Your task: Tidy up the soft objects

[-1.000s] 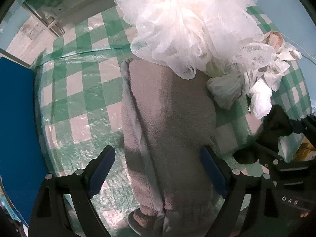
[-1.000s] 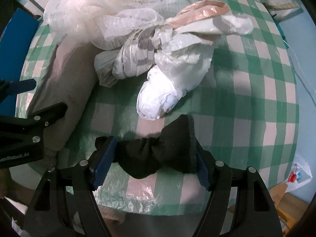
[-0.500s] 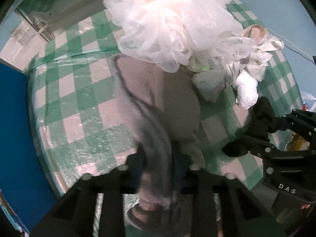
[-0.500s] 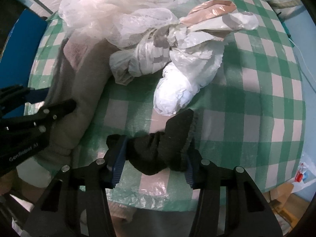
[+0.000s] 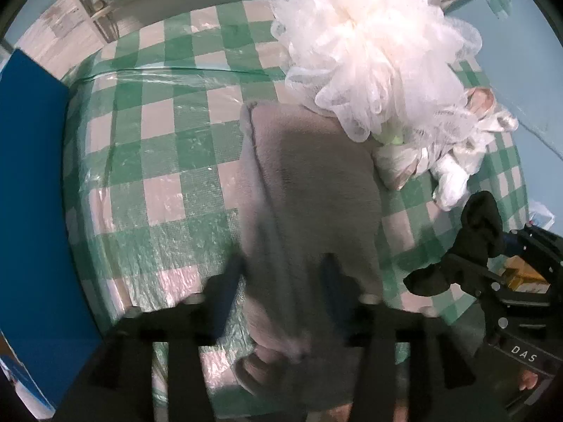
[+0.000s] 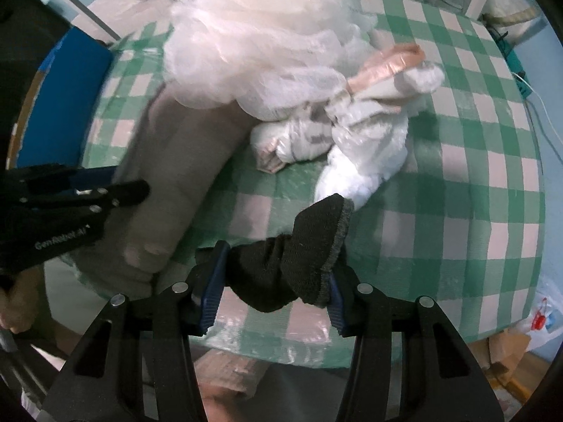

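A long grey fleece cloth (image 5: 309,183) lies down the middle of the checked table (image 5: 158,176). Its near end sits between the blurred fingers of my left gripper (image 5: 281,281), which points straight down. Those jaws are opening, and both fingers still lie against the fleece. The cloth (image 6: 176,161) and left gripper (image 6: 116,181) also show in the right wrist view. My right gripper (image 6: 274,267) is shut on a black sock (image 6: 316,232), held just above the tabletop. The sock (image 5: 480,218) shows at the right of the left wrist view.
A big white mesh bath pouf (image 5: 369,45) rests on the cloth's far end. Knotted white plastic bags (image 6: 366,133) lie beside it. A blue panel (image 5: 31,193) stands at the table's left edge. A box and a bag (image 6: 538,320) sit on the floor at the right.
The left jaws closed tight on the grey cloth, then widened again as the hand rose. The right jaws closed on the black sock and lifted it off the table.
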